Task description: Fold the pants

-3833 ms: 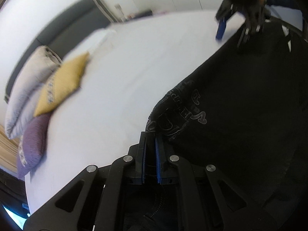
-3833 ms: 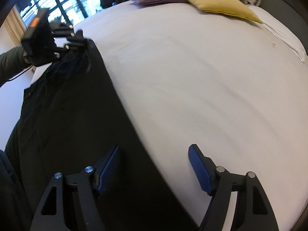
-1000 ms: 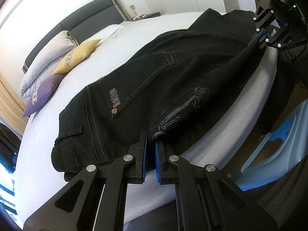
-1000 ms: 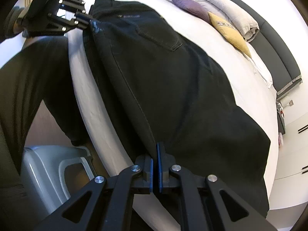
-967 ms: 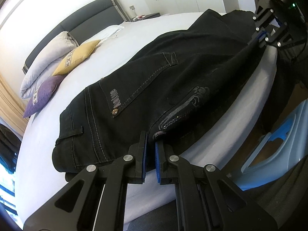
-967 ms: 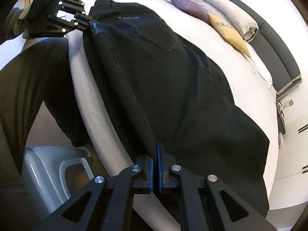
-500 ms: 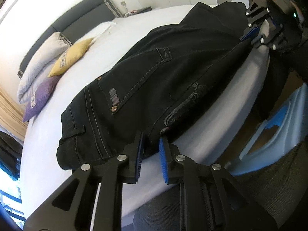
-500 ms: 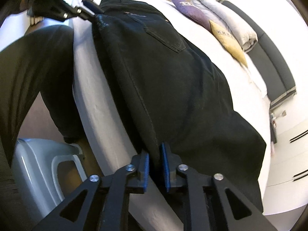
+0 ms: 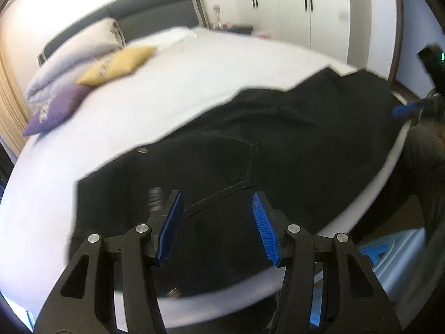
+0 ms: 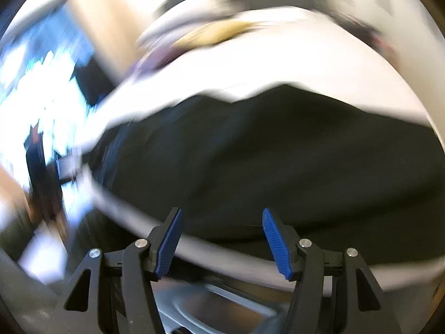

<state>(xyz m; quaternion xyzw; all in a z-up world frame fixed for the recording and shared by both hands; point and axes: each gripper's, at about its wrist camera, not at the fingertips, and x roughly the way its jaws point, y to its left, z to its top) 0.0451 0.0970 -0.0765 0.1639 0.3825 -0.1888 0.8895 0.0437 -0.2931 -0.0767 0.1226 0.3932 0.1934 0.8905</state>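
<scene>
Black pants (image 9: 250, 150) lie spread across the near edge of the white bed (image 9: 194, 78), back pocket seam showing. In the left wrist view my left gripper (image 9: 217, 222) hovers over the pants with its jaws opening and no cloth between the blue pads. The right wrist view is motion-blurred: the pants (image 10: 278, 153) fill its middle, and my right gripper (image 10: 221, 239) hangs at the bed's edge, its jaws opening too, holding nothing. A blue fingertip of the right gripper (image 9: 406, 110) shows at the far right of the left wrist view.
A yellow pillow (image 9: 116, 65), a purple pillow (image 9: 55, 108) and grey pillows (image 9: 78, 55) lie at the dark headboard (image 9: 139, 19). White wardrobe doors (image 9: 292, 2) stand behind. A pale blue plastic stool (image 9: 389, 253) sits on the floor beside the bed.
Both grippers let go of the pants' edge and opened. The left lifted over the pants; the right rolled sharply and swung aside, blurring its view.
</scene>
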